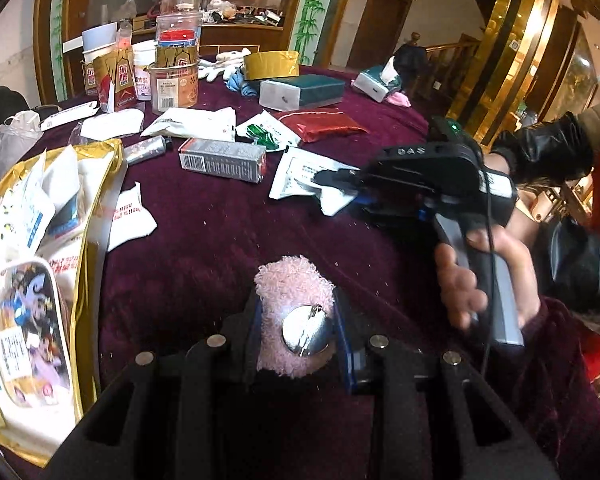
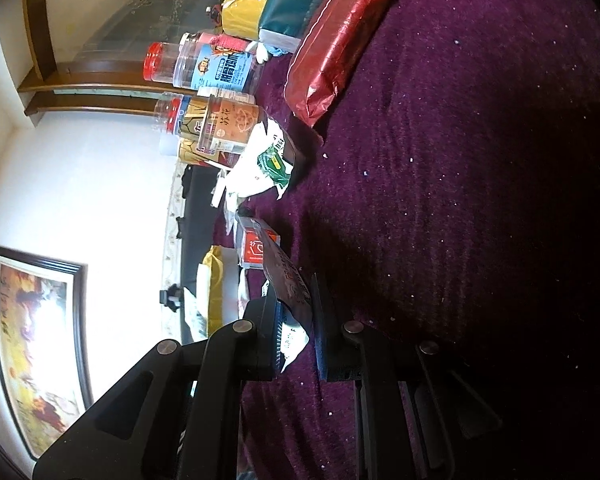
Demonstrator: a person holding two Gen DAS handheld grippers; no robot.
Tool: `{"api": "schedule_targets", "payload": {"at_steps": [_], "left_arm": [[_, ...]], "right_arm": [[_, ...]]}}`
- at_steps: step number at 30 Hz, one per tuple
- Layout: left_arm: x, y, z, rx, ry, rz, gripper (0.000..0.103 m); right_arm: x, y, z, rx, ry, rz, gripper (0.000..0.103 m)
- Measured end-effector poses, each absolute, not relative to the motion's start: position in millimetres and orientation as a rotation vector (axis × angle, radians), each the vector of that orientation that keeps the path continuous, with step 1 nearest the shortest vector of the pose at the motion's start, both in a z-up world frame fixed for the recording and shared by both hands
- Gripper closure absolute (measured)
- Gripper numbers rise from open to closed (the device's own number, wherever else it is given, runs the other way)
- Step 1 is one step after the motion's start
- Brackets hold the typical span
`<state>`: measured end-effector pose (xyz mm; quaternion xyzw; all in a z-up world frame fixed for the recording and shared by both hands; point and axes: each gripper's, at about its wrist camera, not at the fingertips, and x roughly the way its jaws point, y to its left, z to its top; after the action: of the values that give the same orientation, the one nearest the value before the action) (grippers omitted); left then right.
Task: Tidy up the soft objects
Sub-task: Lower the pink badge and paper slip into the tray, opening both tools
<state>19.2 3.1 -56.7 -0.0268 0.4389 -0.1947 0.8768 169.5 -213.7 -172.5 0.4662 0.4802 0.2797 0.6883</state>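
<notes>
between the fingers of the left gripper [image 1: 296, 320] a pink fluffy pouch [image 1: 294, 312] with a round metal clasp is clamped, its long axis running straight ahead along the fingers, past their tips. it is held clear above the purple velvet tablecloth [image 1: 220, 248]. to the left of this claw, close by, a gold-trimmed open bag [image 1: 88, 184] stuffed with white packets is seen; this is judged the likely place for the pouch, so a short sideways carry to the left is called for, and the left hand is plainly the nearer one. ahead and to the right, the right gripper [image 1: 336, 180] is seen lying on its side, nearly shut on a flat white printed sachet [image 1: 300, 176]. in its own view the sachet [image 2: 290, 304] stands pinched between the pads, edge-on. a red foil packet [image 1: 320, 124] lies well beyond both claws.
</notes>
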Motion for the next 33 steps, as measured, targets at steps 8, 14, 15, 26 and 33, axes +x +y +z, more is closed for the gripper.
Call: {"api": "schedule_targets", "payload": {"at_steps": [8,14,15,26,33], "left_arm": [[3.6,25.4,-46.5,-0.1,0.87,-0.4,0.071],[-8.1,68.7,-20.3,-0.173,0.774,-0.362,0.071],[-9.3,75.7,-16.6,-0.178,0.76,-0.351,0.071],[-0.9,184.9,-15.4,-0.295,0.71,-0.094,0.071],[17.3,213.6,-36.3,-0.34,0.756,-0.042,0.07]], "right_arm": [[150.2,-204.0,-162.0,1.099,1.048,0.617,0.089],[136.7,-166.6,-124.8,1.064,1.011,0.716,0.089],[136.5,-157.0,-118.1,1.053,1.01,0.739,0.089],[150.6,-5.0,-73.9,0.898,1.078,0.975,0.088],[160.1,69.9,-80.4,0.756,1.147,0.971,0.088]]}}
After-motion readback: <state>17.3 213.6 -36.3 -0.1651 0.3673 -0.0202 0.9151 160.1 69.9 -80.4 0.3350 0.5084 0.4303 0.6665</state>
